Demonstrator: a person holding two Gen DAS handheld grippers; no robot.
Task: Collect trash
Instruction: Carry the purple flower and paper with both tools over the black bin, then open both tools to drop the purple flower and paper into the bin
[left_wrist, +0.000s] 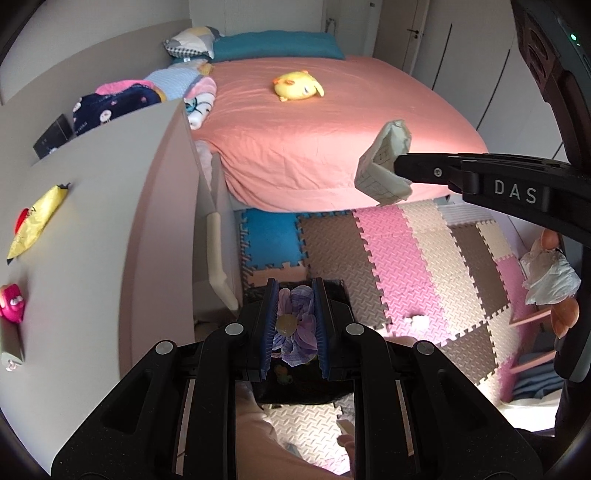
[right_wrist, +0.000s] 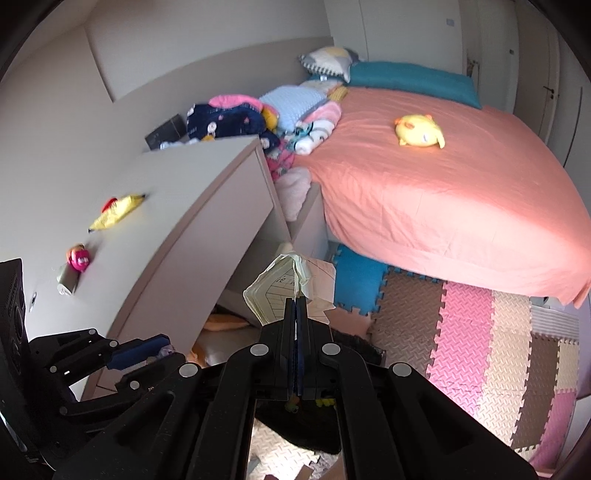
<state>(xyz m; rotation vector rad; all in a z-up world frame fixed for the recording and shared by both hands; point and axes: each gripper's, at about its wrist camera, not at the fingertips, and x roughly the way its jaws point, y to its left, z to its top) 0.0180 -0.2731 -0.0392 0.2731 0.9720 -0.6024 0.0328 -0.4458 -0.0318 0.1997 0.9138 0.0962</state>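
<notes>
Below the left tool (left_wrist: 294, 325), seen only in left wrist view: black bin (left_wrist: 334, 295) on foam floor mats (left_wrist: 399, 266), plus crumpled white tissue (left_wrist: 550, 275) at far right edge. Left tool clamped narrow on purple crumpled wrapper (left_wrist: 295, 328). Right tool (right_wrist: 297, 314) pinched fully together on folded ruled paper (right_wrist: 280, 291) (held above floor beside bed (right_wrist: 443, 192)). On grey surface (right_wrist: 177, 221): one yellow snack packet (right_wrist: 116, 216), one pink toy (right_wrist: 78, 258). On bed: one yellow plush (right_wrist: 419, 131).
</notes>
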